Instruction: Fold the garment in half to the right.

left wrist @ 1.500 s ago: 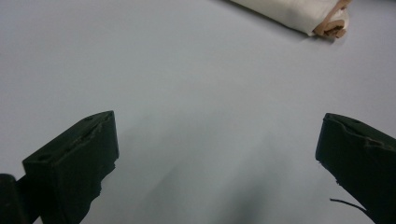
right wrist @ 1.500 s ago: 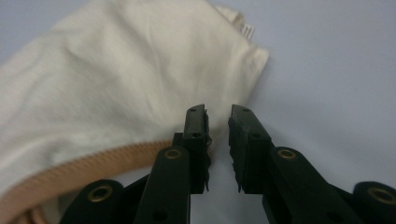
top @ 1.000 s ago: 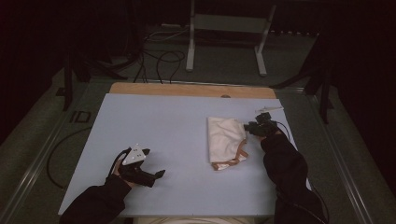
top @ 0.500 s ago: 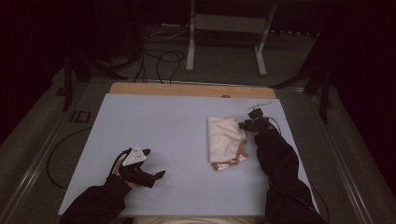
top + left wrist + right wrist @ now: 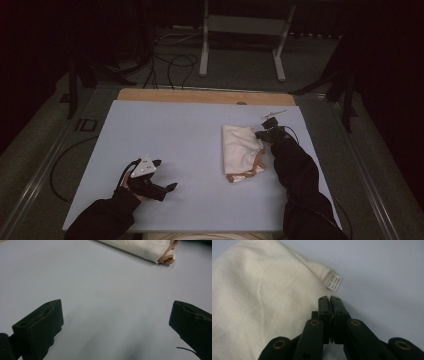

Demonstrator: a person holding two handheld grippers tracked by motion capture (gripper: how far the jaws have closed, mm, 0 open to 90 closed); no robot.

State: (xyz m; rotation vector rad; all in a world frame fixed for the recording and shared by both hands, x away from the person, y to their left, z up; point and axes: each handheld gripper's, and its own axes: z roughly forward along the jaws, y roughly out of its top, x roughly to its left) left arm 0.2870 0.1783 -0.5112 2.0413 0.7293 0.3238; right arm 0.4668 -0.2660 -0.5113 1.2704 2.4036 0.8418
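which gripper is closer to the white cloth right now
Right. The right gripper is shut at the cloth's far right edge, by its label. The left gripper sits open on bare table, well off to the cloth's left.

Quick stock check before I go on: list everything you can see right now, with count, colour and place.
cloth: one, cream with a tan strap at its near end, folded, right of centre on the table
label: one, white, at the cloth's corner
table: one, pale blue top, wooden far edge
metal stand: one, grey, on the floor beyond the table
cables: several, black, on the floor at far left
left gripper: one, black, open, near-left on the table
right gripper: one, black, shut, at the cloth's right edge
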